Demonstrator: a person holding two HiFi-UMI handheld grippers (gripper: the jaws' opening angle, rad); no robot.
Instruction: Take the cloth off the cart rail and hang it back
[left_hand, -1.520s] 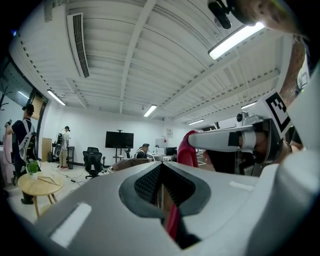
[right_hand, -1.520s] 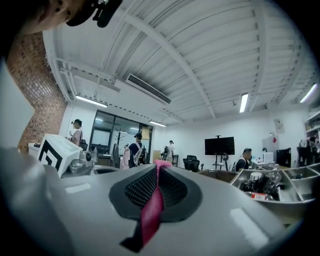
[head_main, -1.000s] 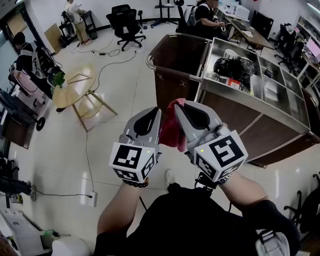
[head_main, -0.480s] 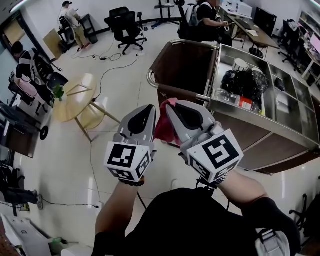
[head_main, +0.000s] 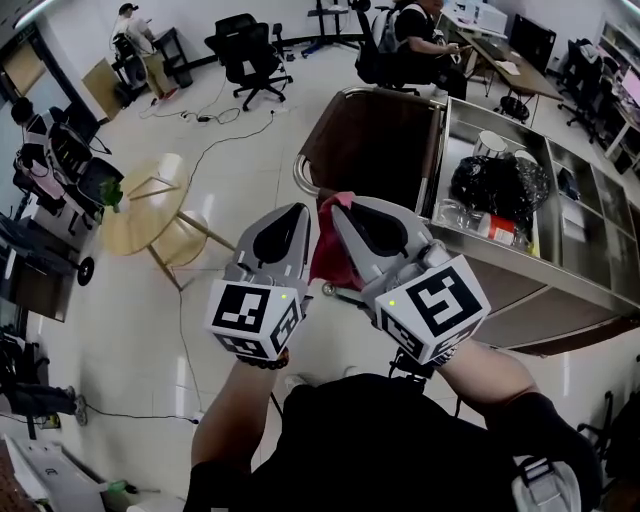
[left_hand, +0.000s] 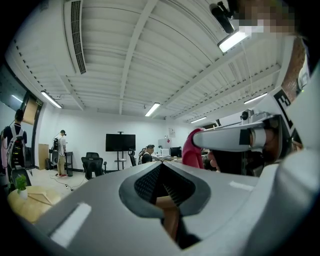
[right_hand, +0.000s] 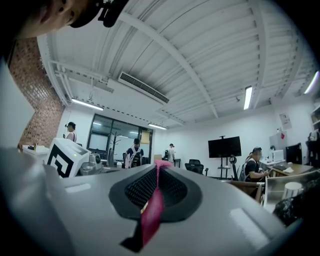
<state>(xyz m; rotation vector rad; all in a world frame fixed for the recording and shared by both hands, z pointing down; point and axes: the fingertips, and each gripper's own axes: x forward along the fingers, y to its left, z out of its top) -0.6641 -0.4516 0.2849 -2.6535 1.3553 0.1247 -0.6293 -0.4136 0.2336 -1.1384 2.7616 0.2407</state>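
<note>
In the head view my right gripper (head_main: 342, 212) is shut on a red cloth (head_main: 326, 252), which hangs in the narrow space between the two grippers. My left gripper (head_main: 292, 216) is right beside it with its jaws shut and nothing in them. The right gripper view shows the cloth (right_hand: 153, 209) pinched along the seam of the right gripper (right_hand: 157, 168). From the left gripper (left_hand: 161, 169), the cloth (left_hand: 190, 150) shows under the other gripper's jaw. The brown cart (head_main: 385, 140) stands just beyond, and its chrome rail (head_main: 300, 168) is partly hidden behind the grippers.
The cart's steel top holds a black bag (head_main: 500, 185) and small containers. A round wooden table (head_main: 150, 205) stands on the left. Black office chairs (head_main: 245, 45) and loose cables (head_main: 215, 130) lie further back. People sit at a desk (head_main: 500, 60) behind.
Both grippers stay side by side with the cloth still held. The head view has shifted, so the cart now sits further right and a little lower.
</note>
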